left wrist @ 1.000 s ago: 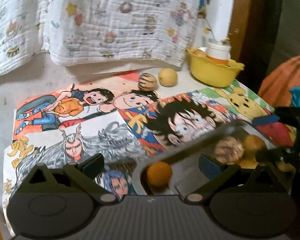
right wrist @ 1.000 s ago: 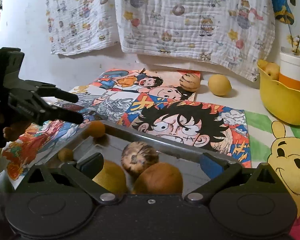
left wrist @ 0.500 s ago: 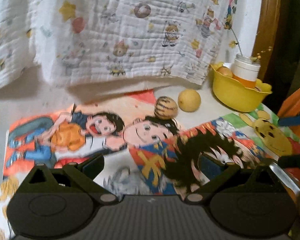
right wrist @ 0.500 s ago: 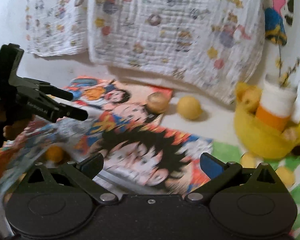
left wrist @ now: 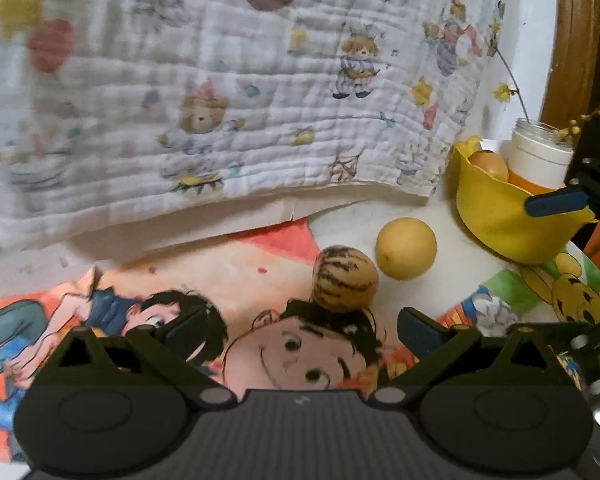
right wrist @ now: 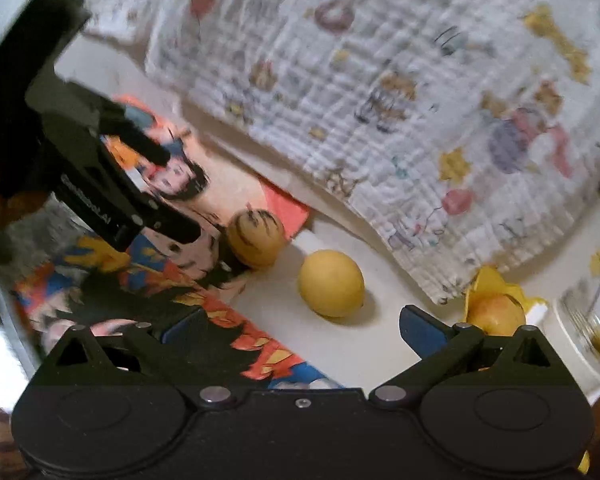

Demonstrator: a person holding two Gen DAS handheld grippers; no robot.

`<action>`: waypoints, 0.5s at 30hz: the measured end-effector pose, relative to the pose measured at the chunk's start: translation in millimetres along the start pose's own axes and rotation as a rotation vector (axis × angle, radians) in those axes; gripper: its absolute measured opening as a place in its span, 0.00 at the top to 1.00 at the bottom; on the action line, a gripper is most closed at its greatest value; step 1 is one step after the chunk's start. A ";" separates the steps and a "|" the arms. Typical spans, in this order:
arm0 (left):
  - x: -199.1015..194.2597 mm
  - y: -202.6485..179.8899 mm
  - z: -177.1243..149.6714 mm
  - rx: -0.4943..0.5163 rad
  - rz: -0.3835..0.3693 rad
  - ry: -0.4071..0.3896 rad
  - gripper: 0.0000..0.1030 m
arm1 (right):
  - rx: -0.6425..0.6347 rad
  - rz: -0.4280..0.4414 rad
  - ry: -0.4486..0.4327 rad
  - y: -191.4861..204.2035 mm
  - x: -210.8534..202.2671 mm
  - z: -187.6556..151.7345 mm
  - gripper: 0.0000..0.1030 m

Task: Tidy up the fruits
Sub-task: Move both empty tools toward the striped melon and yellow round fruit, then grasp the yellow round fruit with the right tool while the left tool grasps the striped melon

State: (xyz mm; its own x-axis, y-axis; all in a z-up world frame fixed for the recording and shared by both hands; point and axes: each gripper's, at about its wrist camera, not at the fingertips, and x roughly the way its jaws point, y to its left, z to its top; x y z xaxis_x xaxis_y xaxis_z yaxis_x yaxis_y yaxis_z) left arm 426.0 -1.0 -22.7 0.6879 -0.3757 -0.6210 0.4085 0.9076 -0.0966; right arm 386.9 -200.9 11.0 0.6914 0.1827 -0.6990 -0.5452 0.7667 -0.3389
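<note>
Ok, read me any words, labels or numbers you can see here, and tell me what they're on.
No text reads clearly enough to quote.
White lettering on the side of the left hand-held gripper: too blurred to read.
On the cartoon posters: drawings only, no legible words.
On the printed blanket: pictures only.
On the white jar: no label visible.

Both low wrist views, shared striped fruit (left wrist: 345, 279) (right wrist: 255, 237) ahead.
</note>
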 end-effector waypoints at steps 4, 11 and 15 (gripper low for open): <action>18.8 1.4 5.4 -0.013 -0.028 0.003 0.01 | -0.056 -0.031 0.041 2.4 30.7 1.4 0.08; 37.8 0.2 8.0 -0.009 -0.063 -0.009 0.01 | -0.109 -0.068 0.071 -1.3 64.3 3.7 0.14; 44.1 -2.7 10.4 0.023 -0.083 -0.015 0.03 | -0.162 -0.079 0.077 0.6 77.0 7.9 0.16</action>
State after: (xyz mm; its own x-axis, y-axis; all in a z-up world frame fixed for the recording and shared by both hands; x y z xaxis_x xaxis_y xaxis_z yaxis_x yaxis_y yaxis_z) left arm 461.4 -21.9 -41.7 0.6596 -0.4528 -0.6000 0.4786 0.8685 -0.1293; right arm 443.6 -181.6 -38.1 0.7000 0.0735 -0.7103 -0.5643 0.6666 -0.4870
